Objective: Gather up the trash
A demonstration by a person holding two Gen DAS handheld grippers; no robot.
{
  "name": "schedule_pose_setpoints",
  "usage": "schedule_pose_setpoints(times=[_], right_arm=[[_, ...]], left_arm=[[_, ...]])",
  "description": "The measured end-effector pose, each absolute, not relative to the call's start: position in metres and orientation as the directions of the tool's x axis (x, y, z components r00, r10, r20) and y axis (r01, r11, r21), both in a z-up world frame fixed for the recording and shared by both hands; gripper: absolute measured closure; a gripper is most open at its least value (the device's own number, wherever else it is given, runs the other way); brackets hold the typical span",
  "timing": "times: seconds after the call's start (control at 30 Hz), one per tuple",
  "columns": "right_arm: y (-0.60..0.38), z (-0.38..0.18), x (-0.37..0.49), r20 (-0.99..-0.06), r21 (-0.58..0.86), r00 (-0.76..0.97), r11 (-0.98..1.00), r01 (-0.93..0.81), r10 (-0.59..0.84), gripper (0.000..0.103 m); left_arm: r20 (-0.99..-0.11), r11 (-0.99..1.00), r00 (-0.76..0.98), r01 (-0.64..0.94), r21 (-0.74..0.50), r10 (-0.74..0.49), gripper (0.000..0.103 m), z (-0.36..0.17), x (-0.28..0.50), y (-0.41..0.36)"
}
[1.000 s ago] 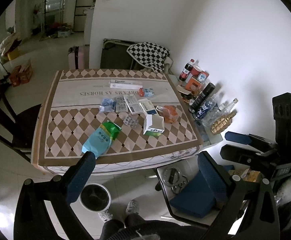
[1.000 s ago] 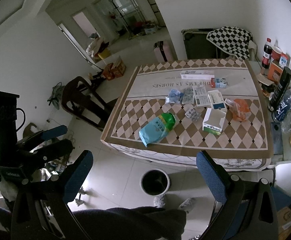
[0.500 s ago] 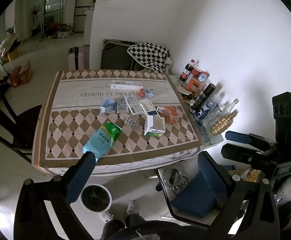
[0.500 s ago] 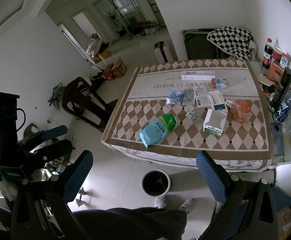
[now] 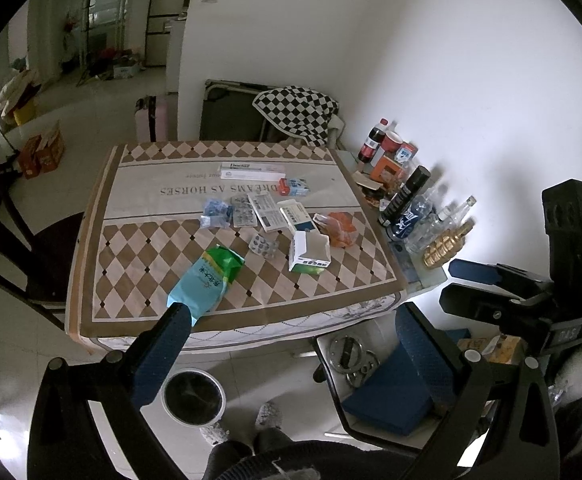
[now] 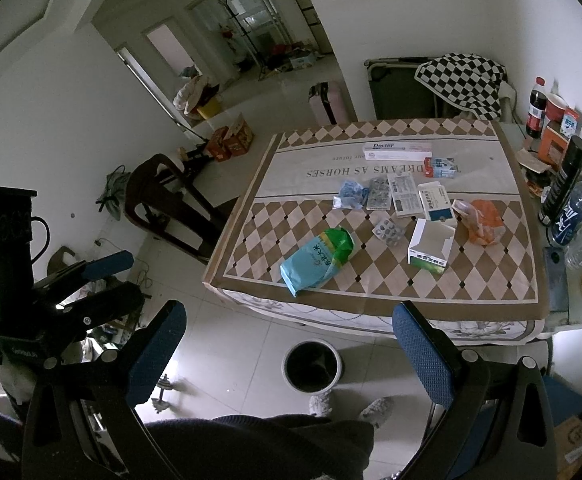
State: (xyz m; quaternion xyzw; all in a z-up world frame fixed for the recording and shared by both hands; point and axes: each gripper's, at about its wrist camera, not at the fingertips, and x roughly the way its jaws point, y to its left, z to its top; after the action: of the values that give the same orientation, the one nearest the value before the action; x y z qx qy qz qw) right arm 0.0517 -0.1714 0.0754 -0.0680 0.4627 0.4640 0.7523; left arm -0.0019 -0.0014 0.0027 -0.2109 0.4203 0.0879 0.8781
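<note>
At bottom of each wrist view sit blue-padded fingers, spread wide w/ nothing between them. Left gripper (image 5: 287,348) is released, hanging above the floor short of the table's near edge; its left finger (image 5: 162,354) overlaps the tail of a blue-green pouch (image 5: 205,280) at 11 o'clock. Right gripper (image 6: 289,344) is likewise released and empty; in the left view it shows at 3 o'clock, well off the table.

Just below the fingers, at 6 o'clock, a round bin (image 6: 312,366) stands on the tile floor by the person's slippers (image 6: 349,406), near the table (image 6: 375,300) but not under it.

Farther out, at 12 o'clock, trash lies scattered on the checked tablecloth. Pouch lies nearest the front edge, slanted. At 1 o'clock from it, an open white box (image 6: 429,246) w/ green base, flaps up. Between the two, a pill blister (image 6: 388,232). Right of the box, a crumpled orange bag (image 6: 481,220). Behind, a row: blue wrapper (image 6: 349,196), 2nd blister (image 6: 378,198), leaflet (image 6: 405,194), white-blue box (image 6: 435,200). Farthest back, a long white carton (image 6: 397,150) w/ a small red-blue pack (image 6: 442,168) beside it.

At 2 o'clock, bottles (image 6: 571,200) crowd a side shelf touching the table's right edge.
</note>
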Motion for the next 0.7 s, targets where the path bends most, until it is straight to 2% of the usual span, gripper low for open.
schedule_pose_setpoints(times=[0.7], right_arm=[[-0.165,0.069,0.051,-0.76,0.352,0.165,0.613,-0.707,0.628,0.0]], left_arm=[[-0.782,0.903,0.623,-0.316,-0.291,-0.034,0.0,-0.005,0.007,0.014]])
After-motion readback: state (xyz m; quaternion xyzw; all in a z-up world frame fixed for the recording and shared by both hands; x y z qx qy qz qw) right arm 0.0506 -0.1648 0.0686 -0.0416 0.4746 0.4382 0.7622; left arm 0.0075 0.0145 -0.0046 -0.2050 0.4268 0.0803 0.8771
